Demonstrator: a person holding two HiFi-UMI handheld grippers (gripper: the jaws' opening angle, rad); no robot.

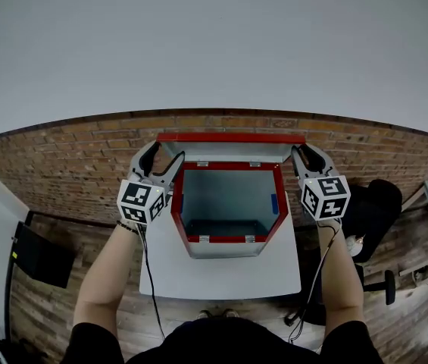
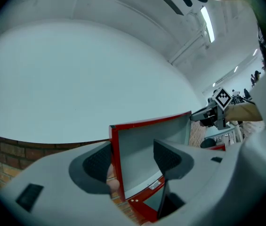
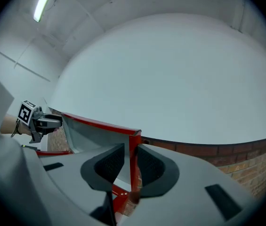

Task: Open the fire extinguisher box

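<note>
The red fire extinguisher box (image 1: 177, 203) stands on a white table (image 1: 221, 271) with its grey inside showing. Its lid (image 1: 230, 138) is raised upright at the far side. My left gripper (image 1: 167, 154) is at the lid's left end; in the left gripper view the lid's (image 2: 147, 145) red edge stands between the wide jaws of that gripper (image 2: 133, 159), and the right pad is clear of it. My right gripper (image 1: 304, 152) is at the lid's right end; in the right gripper view its jaws (image 3: 130, 166) are drawn in close on the lid's (image 3: 95, 131) red edge.
A brick wall (image 1: 62, 165) runs behind the table, with a plain white wall above it. A black office chair (image 1: 373, 203) stands at the right on the wooden floor, and a black flat object (image 1: 39, 256) lies at the left. Cables hang from both grippers.
</note>
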